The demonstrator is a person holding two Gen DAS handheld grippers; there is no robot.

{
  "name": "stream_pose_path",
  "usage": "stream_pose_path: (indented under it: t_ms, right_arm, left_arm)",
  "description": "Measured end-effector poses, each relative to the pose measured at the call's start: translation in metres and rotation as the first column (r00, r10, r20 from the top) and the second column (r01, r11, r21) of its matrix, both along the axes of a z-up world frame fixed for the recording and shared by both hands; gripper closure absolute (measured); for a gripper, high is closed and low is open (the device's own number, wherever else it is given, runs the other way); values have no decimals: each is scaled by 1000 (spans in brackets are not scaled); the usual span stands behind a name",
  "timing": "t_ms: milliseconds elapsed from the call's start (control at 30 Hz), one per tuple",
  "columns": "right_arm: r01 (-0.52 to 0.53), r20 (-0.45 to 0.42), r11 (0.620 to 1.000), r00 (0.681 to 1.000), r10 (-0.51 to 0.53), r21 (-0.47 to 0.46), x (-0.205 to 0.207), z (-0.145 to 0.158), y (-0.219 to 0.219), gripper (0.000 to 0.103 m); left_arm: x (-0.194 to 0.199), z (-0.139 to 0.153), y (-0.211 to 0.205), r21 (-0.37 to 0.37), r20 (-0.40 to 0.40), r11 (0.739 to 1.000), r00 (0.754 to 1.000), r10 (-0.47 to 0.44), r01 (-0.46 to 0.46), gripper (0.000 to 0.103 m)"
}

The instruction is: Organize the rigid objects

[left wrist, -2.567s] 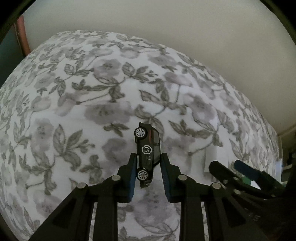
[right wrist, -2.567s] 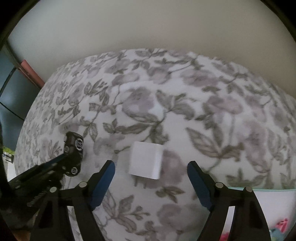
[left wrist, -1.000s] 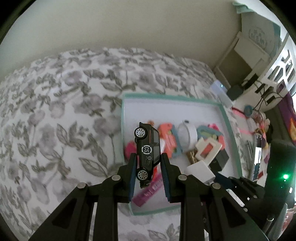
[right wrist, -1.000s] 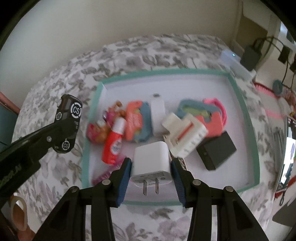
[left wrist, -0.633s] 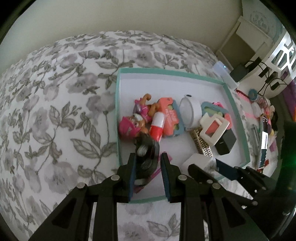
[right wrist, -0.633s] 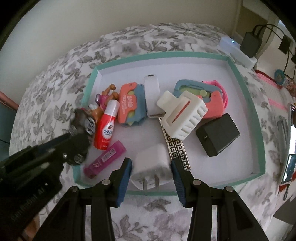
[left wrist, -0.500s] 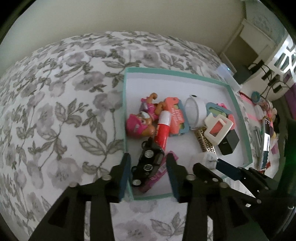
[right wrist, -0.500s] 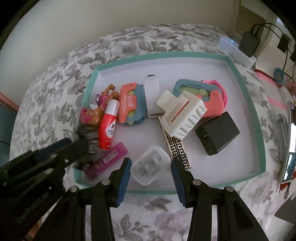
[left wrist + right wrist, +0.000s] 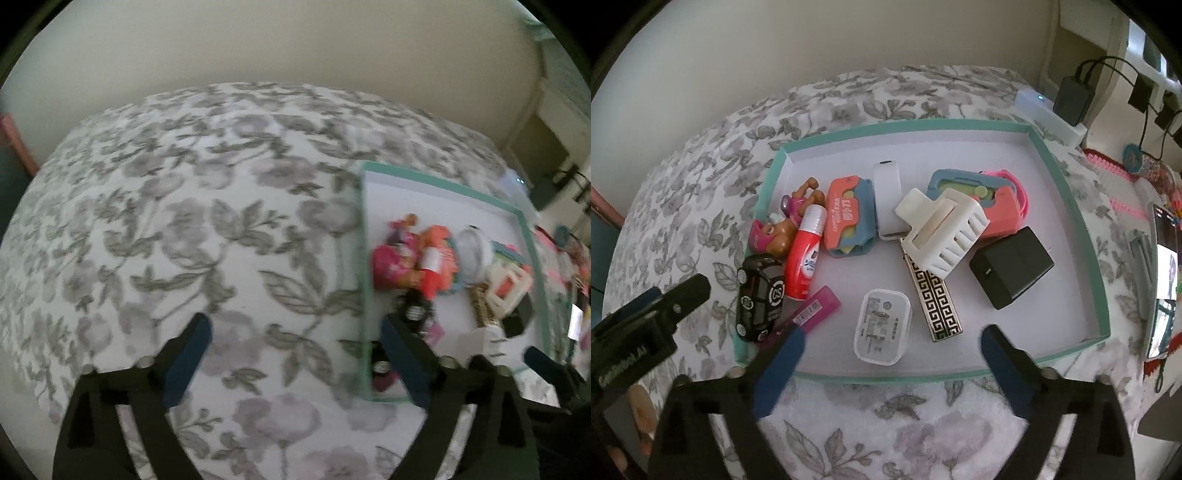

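Note:
A teal-rimmed white tray [image 9: 1067,184] lies on the floral bedspread and holds several small objects. The black toy car [image 9: 760,295] lies at the tray's near left corner beside a red tube [image 9: 805,251]. The white charger plug [image 9: 882,326] lies face up near the tray's front edge. My right gripper [image 9: 890,354] is open and empty, just above the front rim. My left gripper [image 9: 295,343] is open and empty over the bedspread left of the tray [image 9: 364,280]; it also shows in the right wrist view [image 9: 676,299]. The left view is blurred.
The tray also holds a white hair claw [image 9: 942,236], a black cube adapter [image 9: 1012,273], a patterned clip [image 9: 934,295], a pink tube [image 9: 812,310] and a toy dog figure [image 9: 779,229]. A phone [image 9: 1163,280] and cables lie to the right.
Both grippers have opened wide: the car and the charger plug now lie in the tray. My left gripper has swung left, away from the tray. My right gripper has pulled back slightly.

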State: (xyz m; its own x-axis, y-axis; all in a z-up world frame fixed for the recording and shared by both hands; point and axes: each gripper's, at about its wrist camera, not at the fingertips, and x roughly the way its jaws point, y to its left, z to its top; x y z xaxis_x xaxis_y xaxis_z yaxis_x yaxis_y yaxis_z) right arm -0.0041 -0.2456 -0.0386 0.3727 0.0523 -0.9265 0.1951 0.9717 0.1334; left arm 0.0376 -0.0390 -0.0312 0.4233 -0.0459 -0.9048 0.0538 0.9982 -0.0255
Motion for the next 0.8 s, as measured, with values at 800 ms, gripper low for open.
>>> stream_pose_path:
  t_ms: [800]
  right_arm:
    - [25, 101, 999, 995, -21, -29, -20, 22, 4, 0]
  left_arm:
    - [-18, 24, 20, 6, 97, 1000, 995, 9, -10, 5]
